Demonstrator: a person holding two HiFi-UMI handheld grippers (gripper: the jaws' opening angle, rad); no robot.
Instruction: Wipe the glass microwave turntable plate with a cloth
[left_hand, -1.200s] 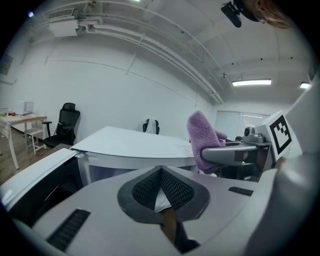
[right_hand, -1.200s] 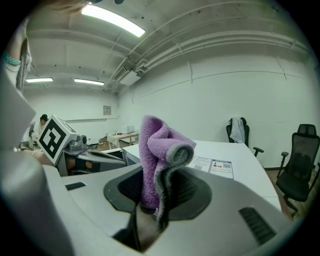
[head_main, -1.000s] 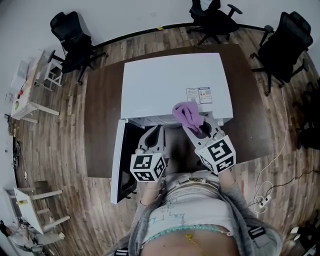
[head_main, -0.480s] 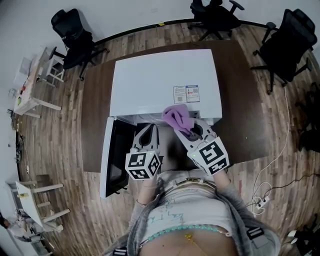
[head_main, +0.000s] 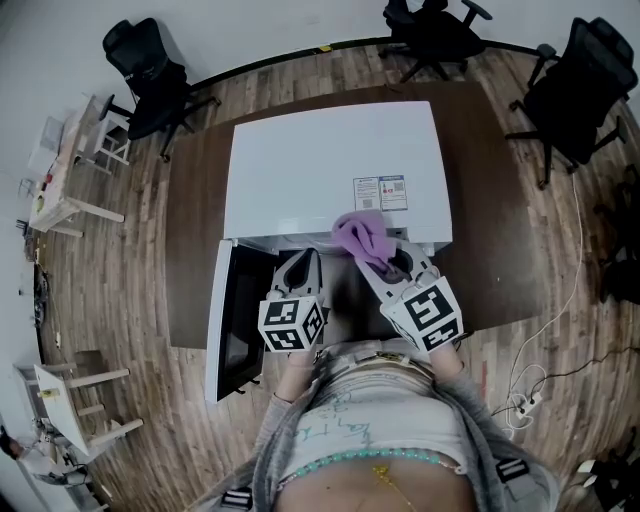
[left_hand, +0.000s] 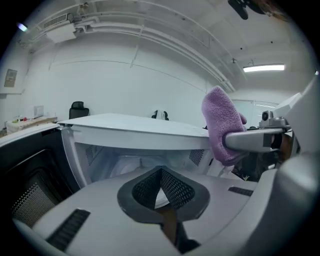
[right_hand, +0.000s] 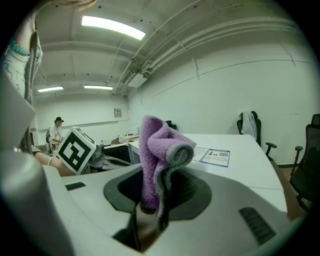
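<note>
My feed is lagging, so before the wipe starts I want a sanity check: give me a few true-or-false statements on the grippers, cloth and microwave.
1. The right gripper is shut on the purple cloth. True.
2. The left gripper stands wide open. False: its jaws are together, with nothing between them.
3. The microwave door is closed. False: it is swung open to the left.
4. The microwave stands on a brown table. True.

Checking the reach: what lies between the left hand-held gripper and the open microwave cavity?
Nothing; the left gripper view shows bare space from the left hand-held gripper to the cavity.
</note>
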